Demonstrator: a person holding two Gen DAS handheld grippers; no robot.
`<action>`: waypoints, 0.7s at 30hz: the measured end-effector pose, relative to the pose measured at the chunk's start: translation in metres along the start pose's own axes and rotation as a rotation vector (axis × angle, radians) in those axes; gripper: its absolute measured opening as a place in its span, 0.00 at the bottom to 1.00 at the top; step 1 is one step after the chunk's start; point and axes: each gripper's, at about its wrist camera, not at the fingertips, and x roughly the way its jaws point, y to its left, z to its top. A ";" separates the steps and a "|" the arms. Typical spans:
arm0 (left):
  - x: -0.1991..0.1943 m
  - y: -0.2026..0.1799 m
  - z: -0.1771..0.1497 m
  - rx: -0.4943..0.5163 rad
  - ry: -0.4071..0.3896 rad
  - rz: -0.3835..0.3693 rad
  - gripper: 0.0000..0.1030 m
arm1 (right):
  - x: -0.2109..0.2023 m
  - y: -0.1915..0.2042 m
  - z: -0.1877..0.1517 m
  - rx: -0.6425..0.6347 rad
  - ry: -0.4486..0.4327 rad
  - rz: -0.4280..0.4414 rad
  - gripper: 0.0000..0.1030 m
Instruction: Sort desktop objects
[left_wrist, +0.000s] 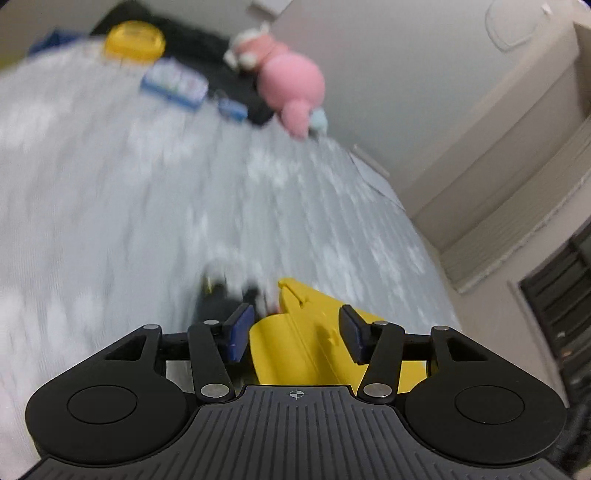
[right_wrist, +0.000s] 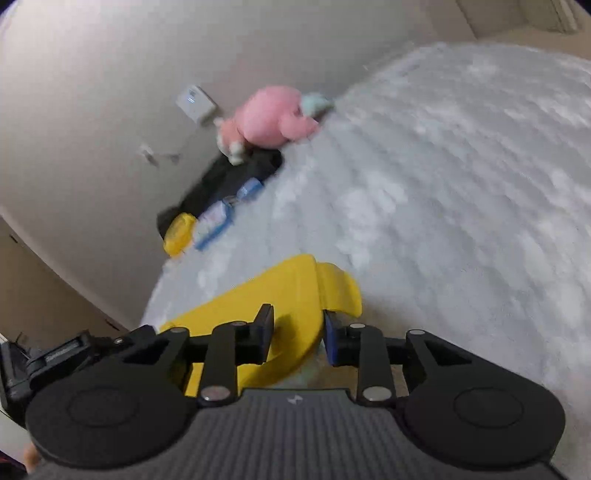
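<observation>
Both grippers hold one yellow plastic case over a grey-white fuzzy cover. My left gripper has its blue pads on either side of the case, touching it. A blurred dark object lies just beyond its left finger. In the right wrist view my right gripper is closed on the case near its lid end. Far off lie a pink plush toy, a round yellow container, a blue-and-white packet and a small blue item.
A black cloth or bag lies under the far items by the beige wall. The plush, yellow container and packet also show in the right wrist view. A wall socket sits behind.
</observation>
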 end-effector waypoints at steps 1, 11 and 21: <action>0.005 0.002 0.009 0.005 -0.012 0.013 0.56 | 0.007 0.006 0.005 -0.020 -0.015 0.016 0.30; 0.046 0.090 0.007 -0.244 0.082 0.041 0.60 | 0.061 0.007 -0.022 -0.196 0.134 -0.097 0.38; 0.010 0.087 -0.001 -0.353 0.130 -0.035 0.72 | 0.056 -0.016 0.001 -0.059 -0.003 -0.077 0.57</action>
